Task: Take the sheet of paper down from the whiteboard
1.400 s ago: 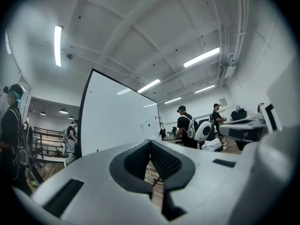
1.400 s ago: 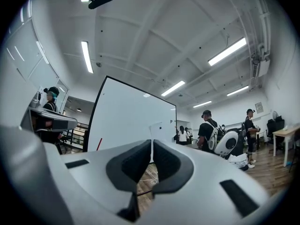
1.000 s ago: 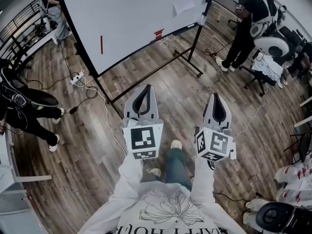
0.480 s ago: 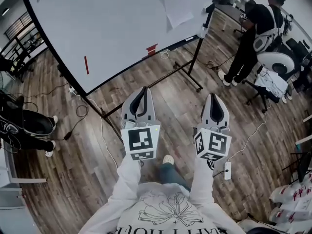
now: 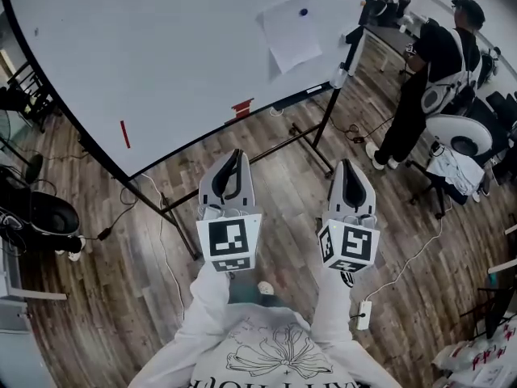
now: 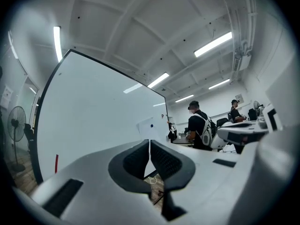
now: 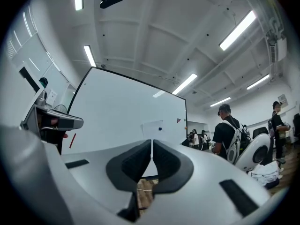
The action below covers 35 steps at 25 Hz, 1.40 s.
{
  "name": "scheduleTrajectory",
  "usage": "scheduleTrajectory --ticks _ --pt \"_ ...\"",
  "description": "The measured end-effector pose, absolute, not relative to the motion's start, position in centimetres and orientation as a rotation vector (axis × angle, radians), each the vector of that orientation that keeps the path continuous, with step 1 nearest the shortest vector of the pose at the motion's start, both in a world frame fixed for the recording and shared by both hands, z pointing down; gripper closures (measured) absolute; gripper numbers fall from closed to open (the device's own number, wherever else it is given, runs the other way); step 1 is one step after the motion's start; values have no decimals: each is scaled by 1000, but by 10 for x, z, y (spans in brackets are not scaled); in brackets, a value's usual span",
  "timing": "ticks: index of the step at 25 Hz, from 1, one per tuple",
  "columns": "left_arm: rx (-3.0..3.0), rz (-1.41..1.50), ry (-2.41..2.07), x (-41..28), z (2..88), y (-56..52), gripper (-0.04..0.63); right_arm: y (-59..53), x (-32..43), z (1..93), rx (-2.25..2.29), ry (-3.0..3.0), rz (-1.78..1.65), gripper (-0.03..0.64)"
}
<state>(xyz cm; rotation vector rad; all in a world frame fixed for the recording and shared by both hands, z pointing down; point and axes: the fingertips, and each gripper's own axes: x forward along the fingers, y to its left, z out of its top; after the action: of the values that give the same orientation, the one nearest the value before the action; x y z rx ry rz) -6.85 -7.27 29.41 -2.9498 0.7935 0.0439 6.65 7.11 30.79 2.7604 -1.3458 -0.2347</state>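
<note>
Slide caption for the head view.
Left gripper and right gripper, both shut, face the sheet of paper on the whiteboard.

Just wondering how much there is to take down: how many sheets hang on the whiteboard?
1. The sheet hangs near the whiteboard's right edge, held by a blue magnet. No other shows.

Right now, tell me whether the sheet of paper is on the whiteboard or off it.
On. The sheet of paper lies flat against the whiteboard, with a blue dot near its top.
</note>
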Motion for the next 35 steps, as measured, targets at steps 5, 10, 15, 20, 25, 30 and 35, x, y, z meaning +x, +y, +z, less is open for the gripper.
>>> scheduleTrajectory --ticks 5,10,15,20,25,30,35 --pt "-2952 27 796 -30 298 -91 589 53 104 315 2759 -1362 -219 614" --pt "-2954 22 822 18 304 -125 589 24 155 324 2769 -1356 -209 614" --pt "-2971 50 855 74 309 -163 589 -10 212 324 2762 -1354 -231 614" --pt "-2980 69 857 130 307 -201 589 -55 266 316 2721 -1358 -269 614" --pt "-2977 96 893 181 300 -241 588 -104 311 301 2672 -1403 -332 614" --pt "-2961 80 950 215 303 -274 588 -141 348 300 2655 -1459 -346 614" --pt "-2945 91 1021 233 297 -299 577 -169 375 301 2645 -1515 -340 614"
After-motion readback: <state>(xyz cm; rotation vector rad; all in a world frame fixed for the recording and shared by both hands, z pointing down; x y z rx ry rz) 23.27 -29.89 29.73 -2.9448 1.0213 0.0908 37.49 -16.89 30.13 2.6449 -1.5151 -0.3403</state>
